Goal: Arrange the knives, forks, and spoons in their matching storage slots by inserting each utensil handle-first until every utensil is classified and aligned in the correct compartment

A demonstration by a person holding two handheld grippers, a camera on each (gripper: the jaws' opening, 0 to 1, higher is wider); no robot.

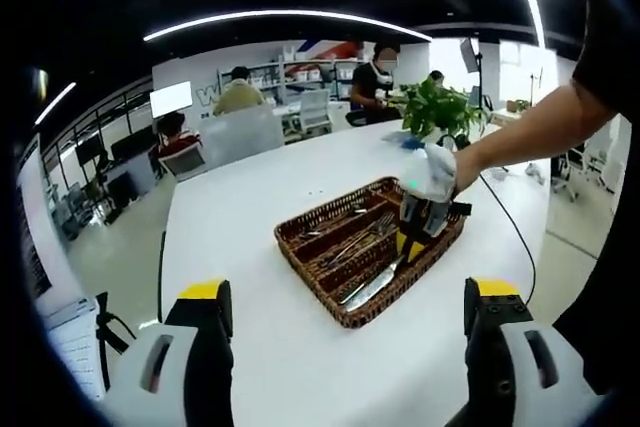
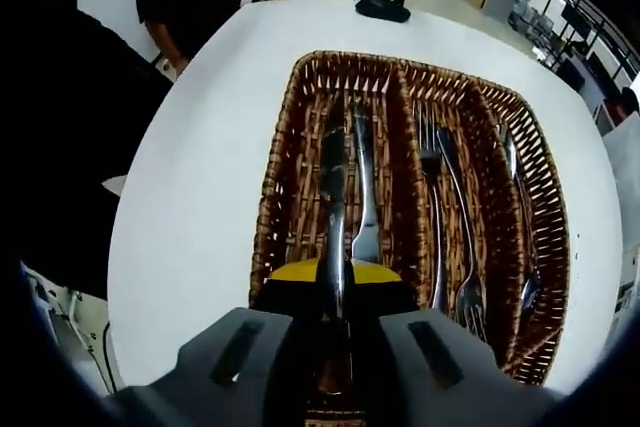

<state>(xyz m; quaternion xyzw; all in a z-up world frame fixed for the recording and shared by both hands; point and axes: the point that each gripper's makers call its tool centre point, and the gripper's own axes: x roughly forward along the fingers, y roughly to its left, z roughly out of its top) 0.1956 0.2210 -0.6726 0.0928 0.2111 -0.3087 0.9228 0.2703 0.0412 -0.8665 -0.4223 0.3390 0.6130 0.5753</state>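
Left gripper (image 1: 343, 332): fingers (image 1: 205, 322) spread wide, holding nothing, hovering above the near edge of the white counter (image 1: 250, 207). Right gripper (image 2: 335, 307), also seen in the left gripper view (image 1: 420, 222): carried by a hand (image 1: 435, 172) on an outstretched arm, pointing down into the wicker tray (image 2: 270, 197), fingers clenched on a knife (image 2: 332, 207) lying lengthwise in the tray's left slot, beside a second knife (image 2: 365, 187). Forks (image 2: 440, 197) occupy the middle slot; spoons (image 2: 515, 197) the right slot. A potted plant (image 1: 435, 107) stands behind the tray. Room: open office, seated people, ceiling strip lights.
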